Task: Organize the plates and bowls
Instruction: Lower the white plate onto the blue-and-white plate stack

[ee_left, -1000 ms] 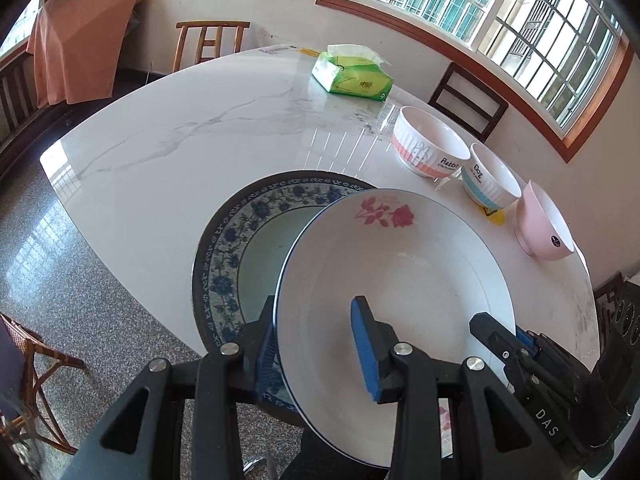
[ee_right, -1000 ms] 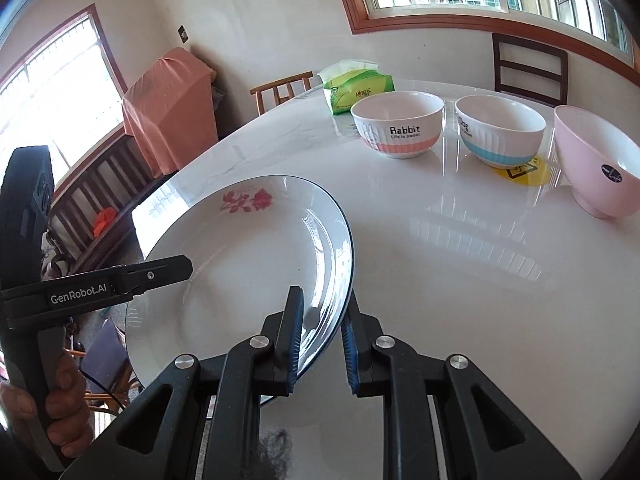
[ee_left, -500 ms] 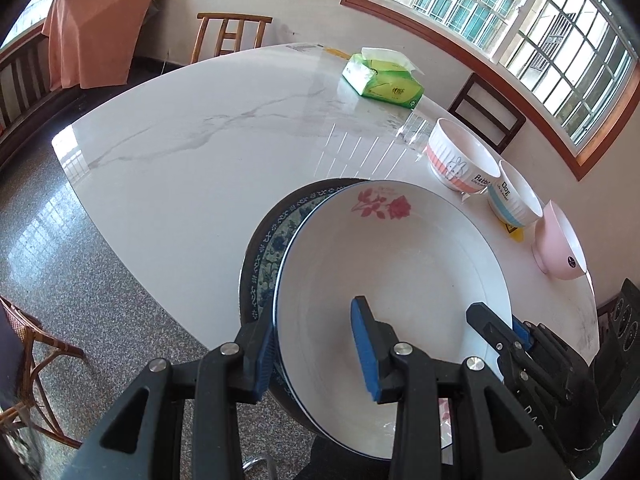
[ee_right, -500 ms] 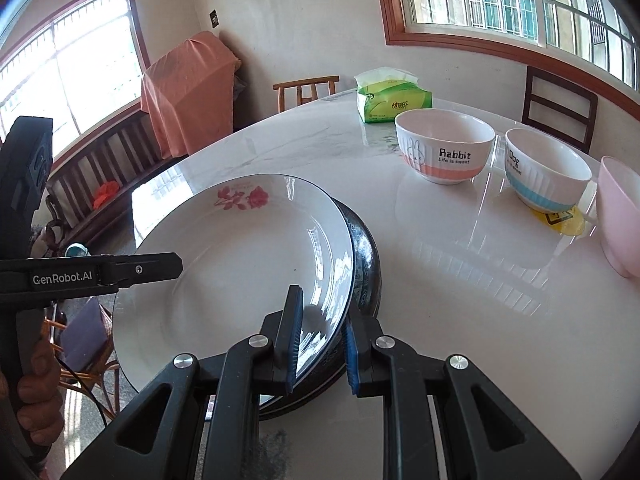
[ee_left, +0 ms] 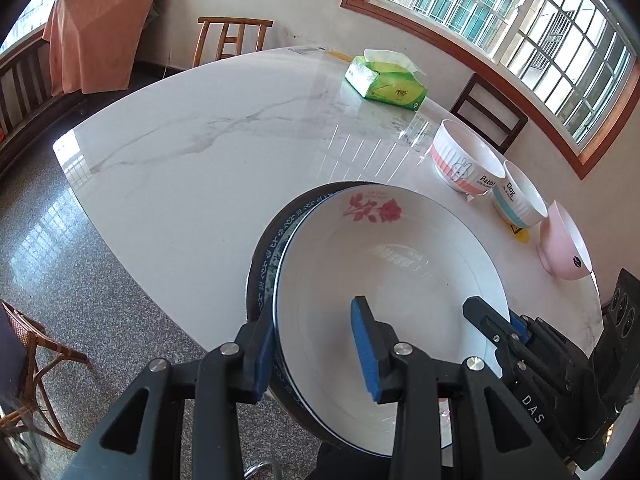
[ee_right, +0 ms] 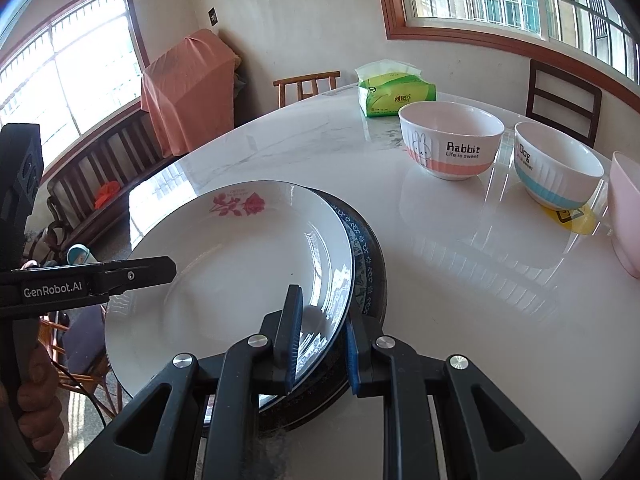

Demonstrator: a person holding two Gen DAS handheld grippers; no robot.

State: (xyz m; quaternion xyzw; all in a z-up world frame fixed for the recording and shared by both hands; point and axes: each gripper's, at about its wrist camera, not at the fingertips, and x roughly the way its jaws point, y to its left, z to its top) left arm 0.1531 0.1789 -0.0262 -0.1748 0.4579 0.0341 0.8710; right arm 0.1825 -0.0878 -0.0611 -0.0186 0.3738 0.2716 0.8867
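Note:
A white plate with a red rose (ee_left: 392, 272) (ee_right: 248, 276) lies on a blue-patterned plate (ee_left: 266, 256) (ee_right: 366, 256) at the near edge of the marble table (ee_left: 224, 152). My left gripper (ee_left: 314, 350) is open, its jaws astride the plates' left rim. My right gripper (ee_right: 322, 340) is open, its jaws wide astride the right rim. A Rabbit bowl (ee_left: 466, 162) (ee_right: 450, 140), a Dog bowl (ee_left: 520, 200) (ee_right: 558, 170) and a pink bowl (ee_left: 566, 242) (ee_right: 624, 212) stand in a row at the right.
A green tissue pack (ee_left: 386, 80) (ee_right: 394, 94) lies at the far side of the table. Wooden chairs (ee_left: 232, 38) stand around it. An orange cloth (ee_right: 188, 88) covers furniture by the wall. The floor (ee_left: 48, 248) drops off at the left.
The white plate came down onto the blue-patterned plate. My right gripper's jaws, shut on its rim before, have opened. My left gripper stayed open.

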